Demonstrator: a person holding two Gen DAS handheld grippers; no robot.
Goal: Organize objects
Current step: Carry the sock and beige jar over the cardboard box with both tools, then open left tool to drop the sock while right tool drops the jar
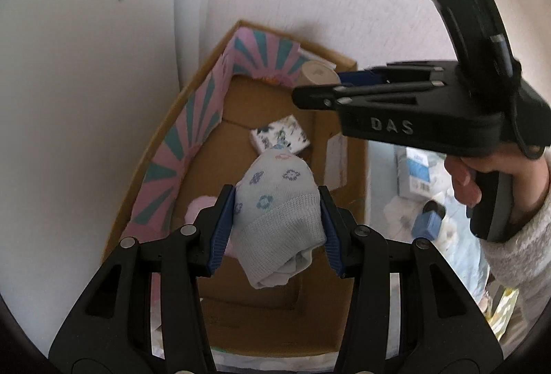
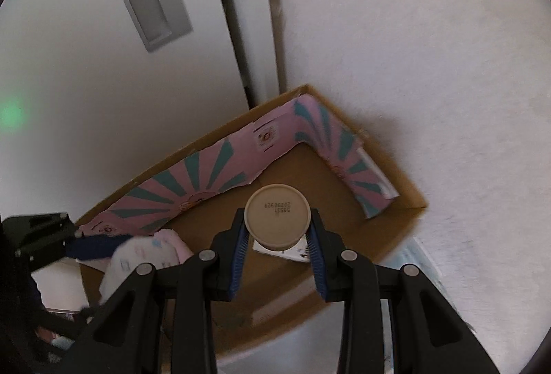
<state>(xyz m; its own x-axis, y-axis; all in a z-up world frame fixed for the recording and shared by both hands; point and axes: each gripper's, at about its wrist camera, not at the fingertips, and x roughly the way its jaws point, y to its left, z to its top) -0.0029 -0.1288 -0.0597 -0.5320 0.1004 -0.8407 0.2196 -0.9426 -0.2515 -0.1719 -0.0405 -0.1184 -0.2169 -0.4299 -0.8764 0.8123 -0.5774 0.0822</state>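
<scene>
Against white walls, one cardboard box (image 1: 261, 301); left gripper (image 1: 275, 229) clamps one sock (image 1: 275, 202), right gripper (image 2: 277, 248) one tub (image 2: 277, 214).

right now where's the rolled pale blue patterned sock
Left wrist view, centre: the rolled pale blue patterned sock is clamped in the left gripper above the open cardboard box, just short of the small floral packet.
</scene>
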